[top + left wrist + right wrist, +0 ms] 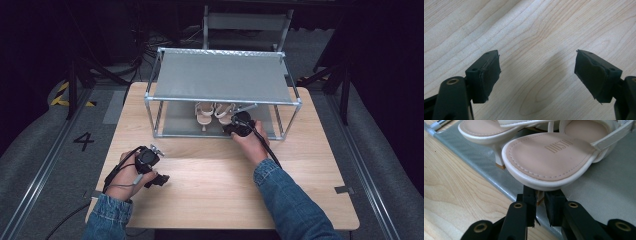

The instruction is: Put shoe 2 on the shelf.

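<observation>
A pair of cream heeled sandals stands on the grey lower shelf (pixel 175 126) of a metal rack (pixel 222 100). In the high view the two sandals (pixel 214 113) sit side by side under the top shelf. My right gripper (pixel 235 127) reaches in at the shelf's front edge. In the right gripper view the nearer sandal (pixel 549 155) fills the middle, and its thin heel (pixel 539 199) is pinched between the jaws of my right gripper (pixel 539 205). The other sandal (pixel 484 130) stands behind it at the left. My left gripper (pixel 536 72) rests open over bare wood, also at the table's left front (pixel 158 179).
The rack has a grey fabric top shelf (pixel 220 77) that overhangs the sandals, and upright posts at its corners (pixel 295 120). The wooden table (pixel 210 185) spreads in front of the rack. A cable trails from the right gripper along the denim sleeve (pixel 285 195).
</observation>
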A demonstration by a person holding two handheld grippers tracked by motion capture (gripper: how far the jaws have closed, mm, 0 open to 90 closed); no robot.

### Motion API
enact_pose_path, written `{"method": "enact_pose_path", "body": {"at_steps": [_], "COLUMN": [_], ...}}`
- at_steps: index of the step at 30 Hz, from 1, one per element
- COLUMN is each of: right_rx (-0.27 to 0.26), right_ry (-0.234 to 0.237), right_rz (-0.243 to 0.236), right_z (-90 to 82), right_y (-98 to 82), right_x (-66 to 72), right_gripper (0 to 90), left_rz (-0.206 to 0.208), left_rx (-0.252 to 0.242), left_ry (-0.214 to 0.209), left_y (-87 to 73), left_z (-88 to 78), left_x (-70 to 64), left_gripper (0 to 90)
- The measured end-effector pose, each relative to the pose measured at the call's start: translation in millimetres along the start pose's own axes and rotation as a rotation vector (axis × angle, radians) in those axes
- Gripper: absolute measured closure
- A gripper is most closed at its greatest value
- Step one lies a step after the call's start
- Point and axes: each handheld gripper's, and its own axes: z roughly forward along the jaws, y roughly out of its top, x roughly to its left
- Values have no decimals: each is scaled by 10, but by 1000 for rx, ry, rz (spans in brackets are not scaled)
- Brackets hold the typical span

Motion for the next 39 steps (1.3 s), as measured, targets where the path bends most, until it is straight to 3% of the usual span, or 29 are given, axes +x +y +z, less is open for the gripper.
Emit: {"method": "enact_pose_path", "body": {"at_steps": [2, 3, 8, 13, 23, 26, 27, 29, 32, 39], "right_rx": [10, -2, -13, 15, 15, -4, -4, -14, -26, -51], "right_ry": [-3, -3, -7, -17, -34, -18, -18, -27, -21, 9], "right_rz": [11, -12, -31, -33, -53, -42, -42, -54, -41, -31], "right_z": [12, 30, 101, 166, 204, 167, 167, 89, 18, -329], "right_y": [7, 14, 51, 42, 51, 31, 31, 12, -3, -53], "right_x": [13, 0, 16, 12, 48, 20, 20, 37, 51, 121], "right_gripper": [800, 800, 800, 800, 800, 681, 681, 581, 563, 539], "left_rz": [-2, 0, -1, 5, 24, 22, 22, 29, 24, 20], "left_rx": [0, 0, 1, 3, 2, 5, 5, 0, -6, -13], "left_ry": [2, 0, -6, -10, -20, -20, -20, -21, -22, -12], "left_y": [5, 8, 26, 49, 123, 137, 137, 149, 158, 146], "left_z": [4, 7, 12, 38, 63, 70, 70, 70, 66, 34], "left_x": [0, 1, 2, 13, 5, 9, 9, 16, 9, 12], "left_gripper": [213, 213, 212, 212, 212, 211, 211, 211, 211, 211]}}
